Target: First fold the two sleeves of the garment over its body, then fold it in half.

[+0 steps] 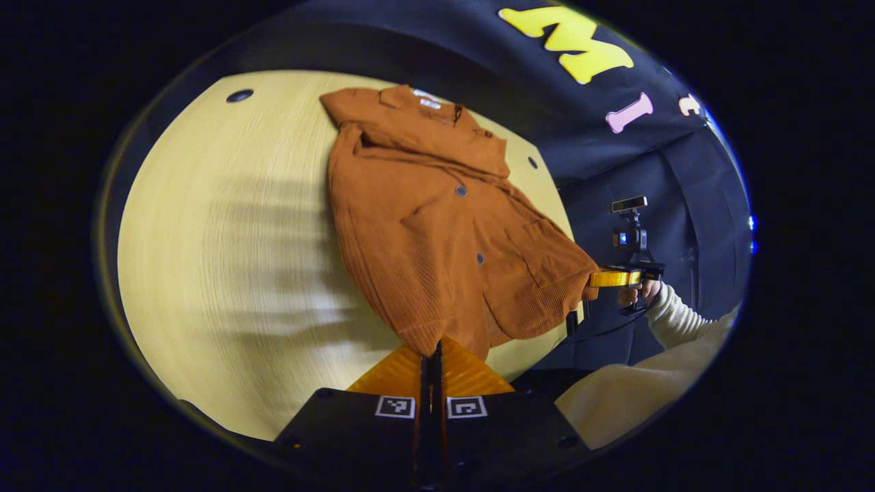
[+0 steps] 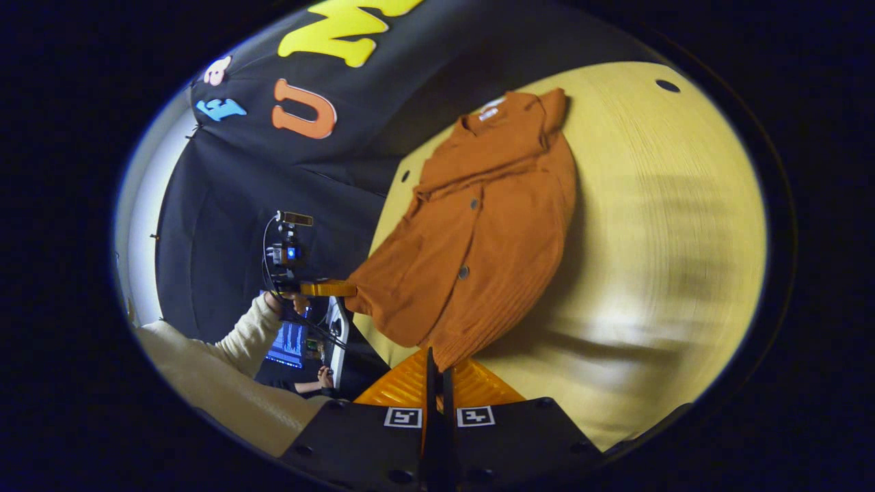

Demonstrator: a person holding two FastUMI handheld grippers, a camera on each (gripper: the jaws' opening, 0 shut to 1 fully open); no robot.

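left gripper [image 1: 432, 355] jaws clenched on garment [image 1: 437, 225] hem | right gripper [image 2: 437, 369] likewise | table [image 1: 225, 260] beneath

Your left gripper [image 1: 432, 355] has its fingers pressed together on the hem of the garment [image 1: 437, 225], at one near corner. Your right gripper [image 2: 437, 365] is clamped the same way on the other near corner. Your hand [image 1: 639, 292] in its pale sleeve [image 1: 677, 318] holds the right gripper out level.

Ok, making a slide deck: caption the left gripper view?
Left gripper shut on the orange shirt's hem corner, right gripper at the other, above the table.
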